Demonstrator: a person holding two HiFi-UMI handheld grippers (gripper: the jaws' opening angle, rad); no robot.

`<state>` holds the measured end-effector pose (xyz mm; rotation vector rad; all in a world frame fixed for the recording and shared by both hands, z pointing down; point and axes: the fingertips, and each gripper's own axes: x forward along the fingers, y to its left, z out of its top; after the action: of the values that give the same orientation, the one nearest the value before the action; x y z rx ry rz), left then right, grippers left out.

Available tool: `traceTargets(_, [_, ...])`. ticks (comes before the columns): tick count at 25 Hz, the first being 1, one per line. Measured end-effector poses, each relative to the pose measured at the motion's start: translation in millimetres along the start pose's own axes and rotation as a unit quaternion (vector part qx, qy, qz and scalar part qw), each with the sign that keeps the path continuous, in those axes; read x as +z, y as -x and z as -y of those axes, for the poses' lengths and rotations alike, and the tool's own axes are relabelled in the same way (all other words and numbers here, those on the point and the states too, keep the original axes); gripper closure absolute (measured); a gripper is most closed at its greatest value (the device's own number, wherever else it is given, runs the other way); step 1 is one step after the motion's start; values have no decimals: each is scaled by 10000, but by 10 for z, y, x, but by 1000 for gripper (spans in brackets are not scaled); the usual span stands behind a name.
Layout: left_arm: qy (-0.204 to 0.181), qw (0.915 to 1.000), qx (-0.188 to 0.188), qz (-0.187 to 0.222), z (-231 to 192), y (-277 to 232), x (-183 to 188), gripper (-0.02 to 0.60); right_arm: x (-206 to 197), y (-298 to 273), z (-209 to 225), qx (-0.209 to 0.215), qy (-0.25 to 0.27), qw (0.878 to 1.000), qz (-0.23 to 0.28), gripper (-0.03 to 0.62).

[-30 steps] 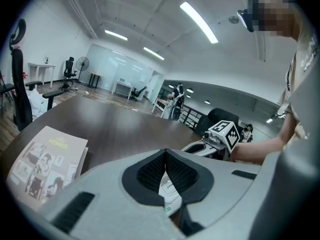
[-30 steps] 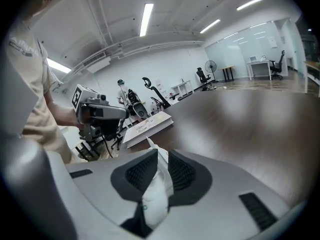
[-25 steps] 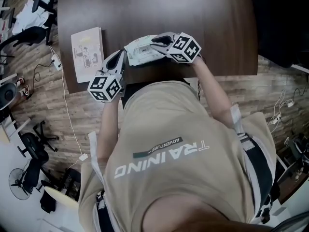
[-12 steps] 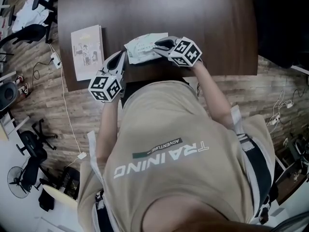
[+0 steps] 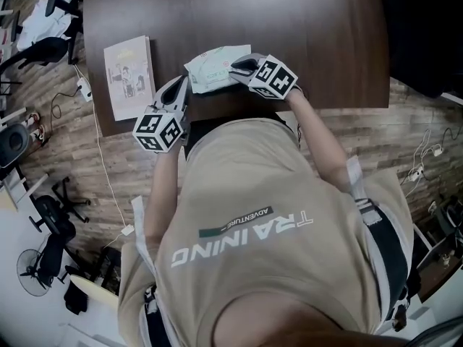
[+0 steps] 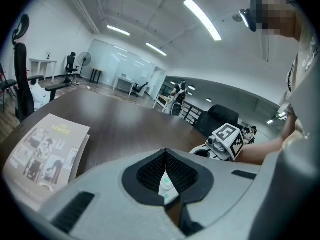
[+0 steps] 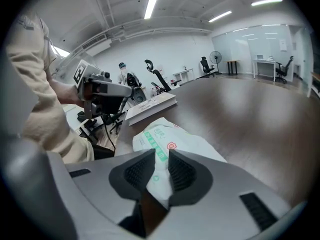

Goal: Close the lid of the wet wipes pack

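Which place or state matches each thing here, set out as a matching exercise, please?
1 wet wipes pack
2 booklet
3 left gripper
4 right gripper

a jaws apart
b jaws clamped on pack's edge
c between the grippers
d flat near table's left edge

Pairs: 1-c; 2-d; 3-b; 4-a. The right gripper's jaws have just been opening, the pack between them.

On my desk (image 5: 289, 20) I count two loose things: one wet wipes pack (image 5: 214, 69) and one booklet (image 5: 128, 76). There is just the one desk under me. On the wooden floor (image 5: 65, 157) at my left I make out three black office chairs (image 5: 37, 50), one standing fan (image 5: 32, 274) and one white power strip (image 5: 82, 90) with a single white cable (image 5: 101, 166) trailing from it.
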<state>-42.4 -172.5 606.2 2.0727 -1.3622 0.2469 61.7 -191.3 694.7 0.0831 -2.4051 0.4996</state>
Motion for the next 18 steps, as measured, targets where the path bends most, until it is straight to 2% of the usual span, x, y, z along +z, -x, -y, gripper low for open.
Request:
traceTargets(4, [19, 10000, -66, -65, 27, -61, -3, 577, -41, -14, 30, -136, -391, 9991, 59, 524])
traceTargets(8, [369, 9991, -206, 63, 15, -127, 61, 577, -50, -41, 94, -281, -390, 9988, 3, 560])
traceTargets(10, [391, 9990, -220, 83, 23, -166, 93, 577, -60, -42, 96, -231, -398, 9989, -119, 568])
traceTargets(15, [341, 9987, -362, 130, 49, -307, 198, 577, -66, -88, 99, -63, 123, 9989, -458, 569])
traceTargets(18, [377, 9982, -414, 218, 95, -298, 236, 577, -73, -60, 68, -92, 181, 9984, -522, 571])
